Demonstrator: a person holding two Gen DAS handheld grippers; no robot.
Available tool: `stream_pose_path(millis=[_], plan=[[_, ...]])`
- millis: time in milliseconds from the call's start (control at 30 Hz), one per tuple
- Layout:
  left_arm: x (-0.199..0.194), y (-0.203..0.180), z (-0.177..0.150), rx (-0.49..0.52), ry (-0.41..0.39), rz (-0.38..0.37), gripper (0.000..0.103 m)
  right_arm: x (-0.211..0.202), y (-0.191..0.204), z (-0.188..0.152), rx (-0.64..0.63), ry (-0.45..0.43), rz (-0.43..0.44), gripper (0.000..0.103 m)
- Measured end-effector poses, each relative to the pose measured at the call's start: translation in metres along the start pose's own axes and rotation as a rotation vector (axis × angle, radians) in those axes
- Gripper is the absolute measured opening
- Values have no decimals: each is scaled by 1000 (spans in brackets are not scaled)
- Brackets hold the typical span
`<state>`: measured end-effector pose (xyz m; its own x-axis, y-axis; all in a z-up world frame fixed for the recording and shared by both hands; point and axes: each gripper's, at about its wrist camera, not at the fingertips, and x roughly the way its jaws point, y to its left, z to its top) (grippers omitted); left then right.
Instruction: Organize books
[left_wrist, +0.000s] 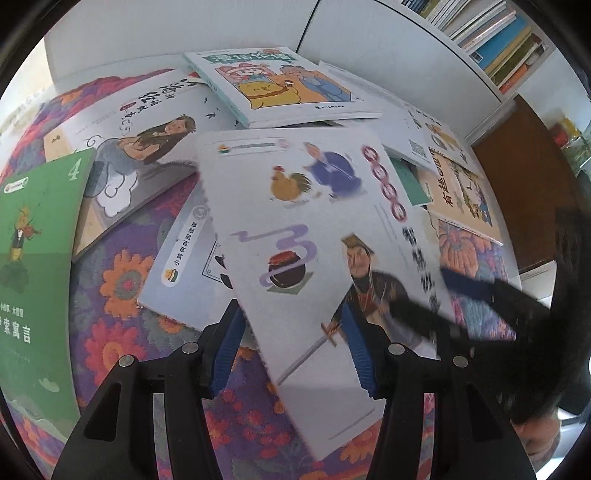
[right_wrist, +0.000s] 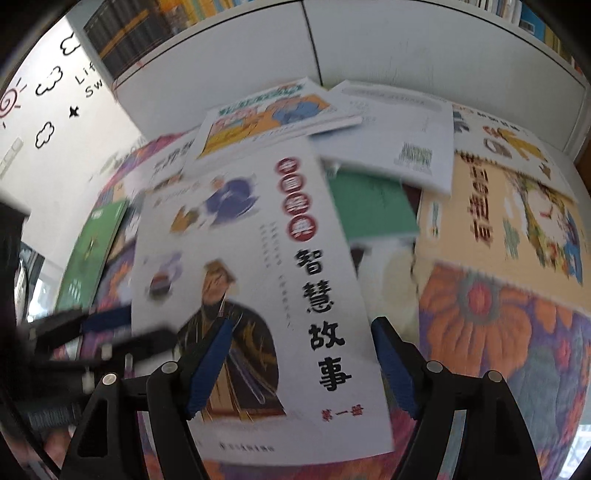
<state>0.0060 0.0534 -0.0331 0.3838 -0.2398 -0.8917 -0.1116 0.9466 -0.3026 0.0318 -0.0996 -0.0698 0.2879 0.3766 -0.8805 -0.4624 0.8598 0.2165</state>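
In the left claw's view, the left claw (left_wrist: 291, 321) is clenched on the near edge of a white story book (left_wrist: 314, 229). One blue pad is under the book and one is on top of its cover. The book is tipped up above the flowery rug (left_wrist: 122, 280), over the other books. A green book (left_wrist: 37, 240) with a 4 on it lies by the rug's left edge. A mermaid book (left_wrist: 147, 140) lies past it, and a cartoon book (left_wrist: 273, 81) lies at the far edge. A tan book (left_wrist: 461, 192) lies near the right edge. The right claw (left_wrist: 424, 295) is a dark blur at the white book's right side. A bookshelf (left_wrist: 491, 40) stands in the far right corner.

In the right claw's view, the right claw's fingers stand wide and let go. One is over the cover and one is just past the book's right edge. The left claw pinches the book's left edge. Behind the book lie a small green book (right_wrist: 369, 206) and a white book with a square code (right_wrist: 399, 140).
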Motion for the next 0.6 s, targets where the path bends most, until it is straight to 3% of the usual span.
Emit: stream_pose_path(millis=[233, 400, 600], plan=[[3, -20, -10, 87, 42, -35, 51, -14, 0, -54, -12, 62, 37, 77], [6, -34, -16, 151, 55, -53, 51, -29, -27, -76, 74, 68, 167, 77], [7, -24, -13, 96, 46, -135, 50, -22, -67, -68, 245, 14, 355, 75]])
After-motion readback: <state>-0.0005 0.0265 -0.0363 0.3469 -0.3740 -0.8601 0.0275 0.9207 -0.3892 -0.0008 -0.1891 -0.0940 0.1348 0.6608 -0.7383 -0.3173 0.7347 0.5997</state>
